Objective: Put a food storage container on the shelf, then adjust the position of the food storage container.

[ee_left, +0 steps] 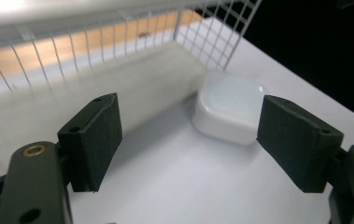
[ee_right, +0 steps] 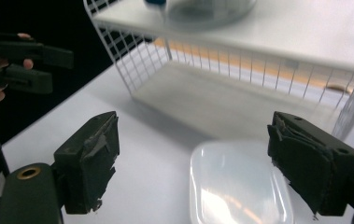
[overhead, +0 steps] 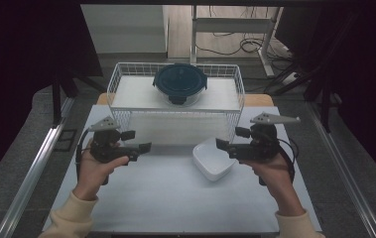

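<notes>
Both grippers hover over the white table point(overhead: 165, 198), jaws spread wide and gripping nothing. The left gripper point(overhead: 143, 148) sits left of centre, pointing right. The right gripper point(overhead: 222, 145) points left, its tips just over the near-right part of the white rectangular dish point(overhead: 214, 159).

The dish is shallow, glossy, with rounded corners and looks empty. It rests flat on the table just in front of the right front corner of the white wire rack point(overhead: 175, 106). In the right gripper view the dish point(ee_right: 237, 186) lies directly between and below the two jaws. In the left gripper view it point(ee_left: 230, 107) is farther off, ahead and to the right.

On the rack's upper shelf stands a round glass container with dark blue clip lid point(overhead: 179, 83), well apart from both grippers.

Likely step — right gripper going for the dish. To do it well:
- drop one jaw inside the rim and one outside, pinching the wall rather than spanning the whole dish
- pick the near or right wall, since the rack's wire corner sits near the far side
- glazed surface probably slippery, so bite deep on the rim and close firmly
- lift level — a one-edge grip will make it tilt
- keep the left gripper back unless it is needed to steady the opposite edge
</notes>
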### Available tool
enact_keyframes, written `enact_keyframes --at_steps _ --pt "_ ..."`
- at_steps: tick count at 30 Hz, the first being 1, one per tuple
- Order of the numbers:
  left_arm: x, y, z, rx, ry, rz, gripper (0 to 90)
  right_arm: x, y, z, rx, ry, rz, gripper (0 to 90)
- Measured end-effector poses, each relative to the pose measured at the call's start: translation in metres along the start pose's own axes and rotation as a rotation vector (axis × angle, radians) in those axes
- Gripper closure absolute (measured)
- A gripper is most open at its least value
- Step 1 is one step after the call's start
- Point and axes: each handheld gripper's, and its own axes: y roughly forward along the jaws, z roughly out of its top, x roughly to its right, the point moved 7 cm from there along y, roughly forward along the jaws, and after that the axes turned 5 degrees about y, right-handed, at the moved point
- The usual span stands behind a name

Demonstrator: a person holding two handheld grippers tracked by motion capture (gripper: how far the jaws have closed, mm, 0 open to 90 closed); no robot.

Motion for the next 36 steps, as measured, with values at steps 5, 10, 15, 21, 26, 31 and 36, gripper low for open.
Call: enact_keyframes --at_steps 5,10,15,21,26,31,36 --pt "-0.002 0.007 -0.030 -0.046 -0.031 0.024 21.9 0.005 0.000 -0.035 -0.035 -0.001 -0.016 17.6" --pt "-0.003 0.009 -0.048 -0.077 -0.069 0.028 22.3 0.013 0.006 -0.063 -0.082 0.037 -0.033 18.9" --pt "0.000 0.012 -0.063 -0.102 -0.079 0.043 22.5 0.019 0.013 -0.088 -0.145 0.040 -0.058 20.1" --pt "0.007 0.024 -0.076 -0.158 -0.058 0.029 22.3 0.018 0.028 -0.108 -0.197 0.045 -0.061 20.6" --pt "0.003 0.023 -0.078 -0.158 -0.057 0.047 22.3 0.020 0.036 -0.118 -0.223 0.047 -0.067 20.8" --pt "0.003 0.024 -0.079 -0.163 -0.056 0.050 21.6 0.019 0.037 -0.117 -0.212 0.042 -0.063 20.7" --pt "0.002 0.027 -0.081 -0.173 -0.054 0.048 20.8 0.019 0.037 -0.116 -0.208 0.030 -0.065 20.1"
